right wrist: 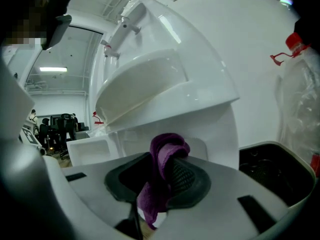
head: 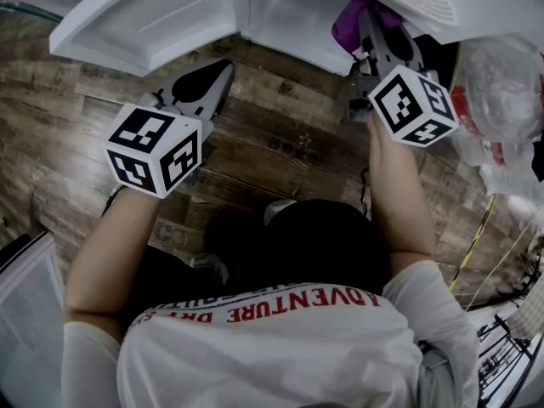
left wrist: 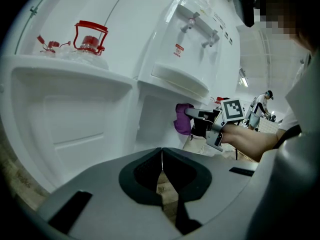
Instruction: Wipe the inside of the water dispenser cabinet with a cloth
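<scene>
Right gripper [right wrist: 165,178] pinches the purple cloth [right wrist: 161,151] at the open water dispenser cabinet [head: 293,15]. Left gripper [left wrist: 161,160], jaws pressed together and empty, hovers over the wooden floor [head: 280,121] near the cabinet door [head: 144,19].

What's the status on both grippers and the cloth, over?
Left gripper shut, empty, near the open door. Right gripper shut on purple cloth at the cabinet opening. Nothing seen in the way.
</scene>
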Demonstrator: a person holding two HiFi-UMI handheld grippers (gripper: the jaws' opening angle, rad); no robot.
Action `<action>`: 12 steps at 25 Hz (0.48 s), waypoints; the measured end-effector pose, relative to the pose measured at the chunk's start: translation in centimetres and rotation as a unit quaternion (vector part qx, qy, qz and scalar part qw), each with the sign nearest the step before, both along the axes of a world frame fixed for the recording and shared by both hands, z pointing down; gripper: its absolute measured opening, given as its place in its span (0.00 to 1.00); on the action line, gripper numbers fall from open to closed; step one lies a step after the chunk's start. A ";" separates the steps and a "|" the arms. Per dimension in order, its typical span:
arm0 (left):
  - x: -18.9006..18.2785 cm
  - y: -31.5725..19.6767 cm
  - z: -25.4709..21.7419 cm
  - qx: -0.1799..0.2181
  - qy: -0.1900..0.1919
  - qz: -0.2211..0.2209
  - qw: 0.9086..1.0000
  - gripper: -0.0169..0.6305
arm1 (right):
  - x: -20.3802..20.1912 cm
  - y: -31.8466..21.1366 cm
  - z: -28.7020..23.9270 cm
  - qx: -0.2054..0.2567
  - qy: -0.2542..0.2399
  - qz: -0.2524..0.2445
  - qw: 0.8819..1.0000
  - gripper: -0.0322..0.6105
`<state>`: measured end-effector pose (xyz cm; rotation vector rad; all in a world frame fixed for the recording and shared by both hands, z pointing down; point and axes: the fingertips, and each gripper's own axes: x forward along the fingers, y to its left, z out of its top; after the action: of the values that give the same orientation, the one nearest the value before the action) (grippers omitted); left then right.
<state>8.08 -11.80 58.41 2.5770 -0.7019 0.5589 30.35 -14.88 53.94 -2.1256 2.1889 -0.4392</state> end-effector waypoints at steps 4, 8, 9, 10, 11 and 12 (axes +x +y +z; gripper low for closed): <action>-0.7 -0.3 0.2 -0.001 -0.002 -0.008 1.000 0.07 | -2.8 -1.5 -0.1 0.004 0.010 -0.034 0.999 0.21; -1.6 -0.7 0.3 0.000 -0.003 -0.015 1.000 0.07 | -4.7 -3.2 -0.3 0.010 0.013 -0.051 0.999 0.21; -1.9 -0.8 0.3 0.000 -0.004 -0.018 1.000 0.07 | -5.2 -3.6 -0.3 0.011 0.012 -0.056 0.998 0.21; -2.2 -1.0 0.3 0.001 -0.004 -0.021 1.000 0.07 | -5.8 -4.0 -0.3 0.013 0.012 -0.062 0.998 0.21; -2.5 -1.1 0.3 0.001 -0.005 -0.025 1.000 0.07 | -6.3 -4.3 -0.3 0.014 0.013 -0.067 0.998 0.21; -2.8 -1.2 0.4 0.000 -0.006 -0.027 1.000 0.07 | -6.8 -4.7 -0.4 0.015 0.013 -0.072 0.997 0.21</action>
<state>5.27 -13.04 58.78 2.5486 -0.7738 0.5568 23.52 -19.54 53.58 -1.9773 2.3575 -0.3853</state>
